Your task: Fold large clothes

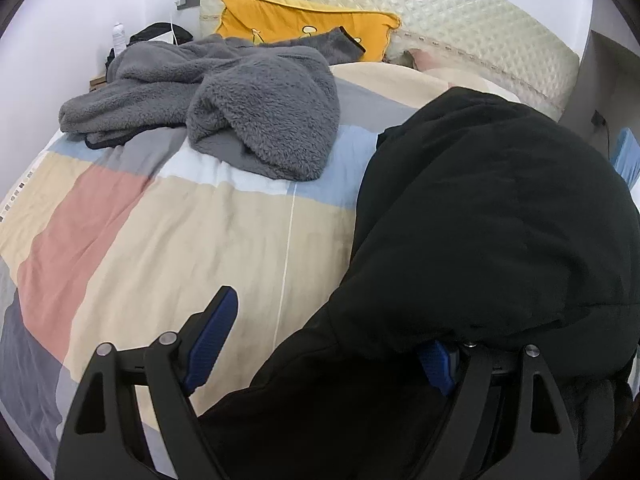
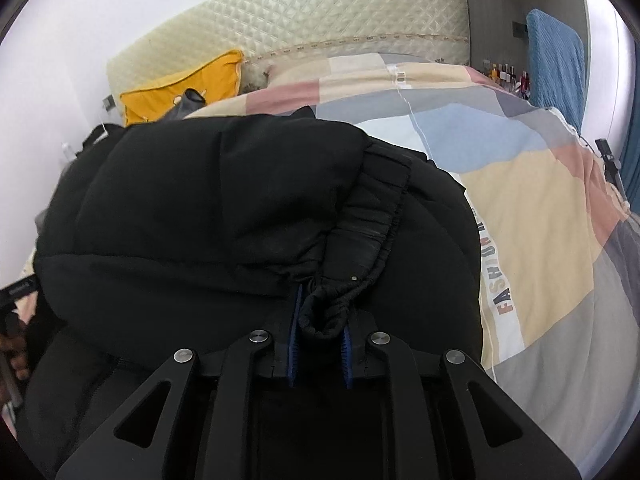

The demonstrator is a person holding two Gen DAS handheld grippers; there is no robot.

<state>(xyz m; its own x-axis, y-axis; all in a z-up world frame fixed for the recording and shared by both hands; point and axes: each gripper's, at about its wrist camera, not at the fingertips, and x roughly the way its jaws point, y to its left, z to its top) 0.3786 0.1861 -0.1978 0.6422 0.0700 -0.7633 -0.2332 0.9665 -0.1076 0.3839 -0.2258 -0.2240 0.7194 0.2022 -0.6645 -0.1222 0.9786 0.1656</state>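
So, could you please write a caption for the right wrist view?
Right gripper pinching the elastic cuff of a black padded jacket over a patchwork duvet.

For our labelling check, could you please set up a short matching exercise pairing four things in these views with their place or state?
Things:
1. black jacket
2. grey fleece
3. yellow pillow
4. left claw

Places or states:
A. against the headboard
B. open
C. cuff pinched in the right claw
D. heaped loose on the quilt

Pairs: 1-C, 2-D, 3-A, 4-B
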